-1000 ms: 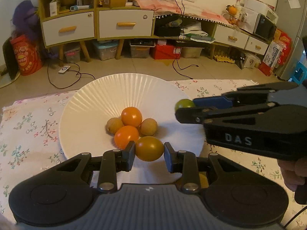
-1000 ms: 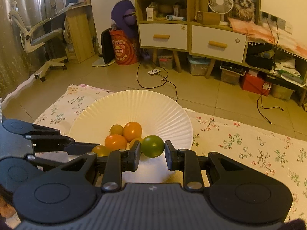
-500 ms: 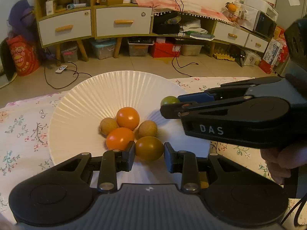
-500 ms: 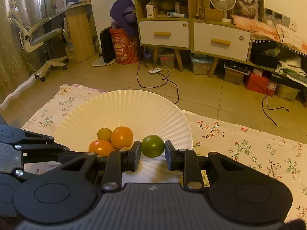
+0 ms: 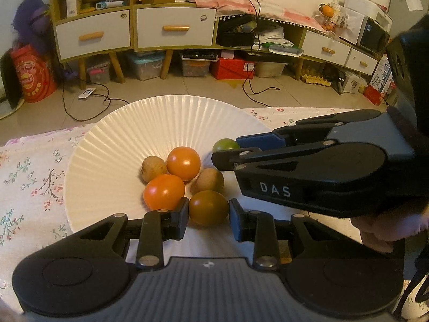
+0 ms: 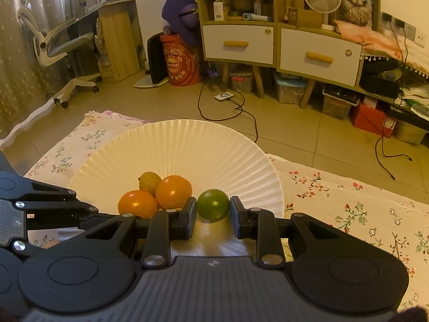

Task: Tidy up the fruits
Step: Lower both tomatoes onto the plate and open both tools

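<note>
A white ribbed plate (image 5: 112,145) (image 6: 203,147) lies on a floral cloth. Near its middle sit two orange tomatoes (image 5: 183,163) (image 5: 164,191) and two small brown fruits (image 5: 153,168) (image 5: 209,179). My left gripper (image 5: 207,213) is shut on an olive-brown tomato (image 5: 208,208) at the near side of that pile, low over the plate. My right gripper (image 6: 213,210) is shut on a green tomato (image 6: 213,204). In the left wrist view it reaches in from the right, with the green tomato (image 5: 225,145) just right of the pile.
The floral cloth (image 6: 348,201) covers the table around the plate. Past the table's far edge are a tiled floor with cables (image 5: 88,99) and a low cabinet with drawers (image 5: 174,28). A person's hand (image 5: 388,230) grips the right tool.
The right gripper has carried the green tomato leftward and lower, from the plate's right rim to beside the fruit pile. The left gripper has stayed shut on its tomato, almost still.
</note>
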{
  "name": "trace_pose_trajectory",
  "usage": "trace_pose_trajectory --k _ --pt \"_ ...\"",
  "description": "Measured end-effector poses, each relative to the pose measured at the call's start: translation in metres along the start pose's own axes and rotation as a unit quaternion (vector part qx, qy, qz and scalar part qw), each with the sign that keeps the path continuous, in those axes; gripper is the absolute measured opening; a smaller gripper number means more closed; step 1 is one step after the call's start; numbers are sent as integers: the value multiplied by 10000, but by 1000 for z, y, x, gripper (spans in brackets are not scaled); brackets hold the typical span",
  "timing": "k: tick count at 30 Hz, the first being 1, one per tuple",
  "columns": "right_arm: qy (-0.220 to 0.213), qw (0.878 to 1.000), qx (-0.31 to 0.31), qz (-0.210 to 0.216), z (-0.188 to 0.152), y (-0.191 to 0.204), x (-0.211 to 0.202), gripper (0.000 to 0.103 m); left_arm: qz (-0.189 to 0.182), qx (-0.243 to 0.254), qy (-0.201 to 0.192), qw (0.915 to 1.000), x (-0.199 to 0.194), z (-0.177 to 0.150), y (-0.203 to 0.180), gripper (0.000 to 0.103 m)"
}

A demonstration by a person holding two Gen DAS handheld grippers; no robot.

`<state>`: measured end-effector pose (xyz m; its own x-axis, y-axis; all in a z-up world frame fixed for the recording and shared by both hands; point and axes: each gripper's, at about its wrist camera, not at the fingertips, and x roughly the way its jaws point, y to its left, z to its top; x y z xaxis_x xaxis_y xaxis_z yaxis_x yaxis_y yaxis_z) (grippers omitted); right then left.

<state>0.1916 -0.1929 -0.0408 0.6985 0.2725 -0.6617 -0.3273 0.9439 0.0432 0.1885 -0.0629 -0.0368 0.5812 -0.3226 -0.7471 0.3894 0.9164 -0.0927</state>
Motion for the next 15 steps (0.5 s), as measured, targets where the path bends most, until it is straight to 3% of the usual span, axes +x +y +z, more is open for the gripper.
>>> trace_pose_trajectory --k 10,15 --pt "-43 10000 17 48 2 0 -3 26 -7 89 7 10000 -2 0 0 16" --pt "-73 9999 52 54 4 -1 -12 42 -7 197 14 9998 -5 -1 -3 26"
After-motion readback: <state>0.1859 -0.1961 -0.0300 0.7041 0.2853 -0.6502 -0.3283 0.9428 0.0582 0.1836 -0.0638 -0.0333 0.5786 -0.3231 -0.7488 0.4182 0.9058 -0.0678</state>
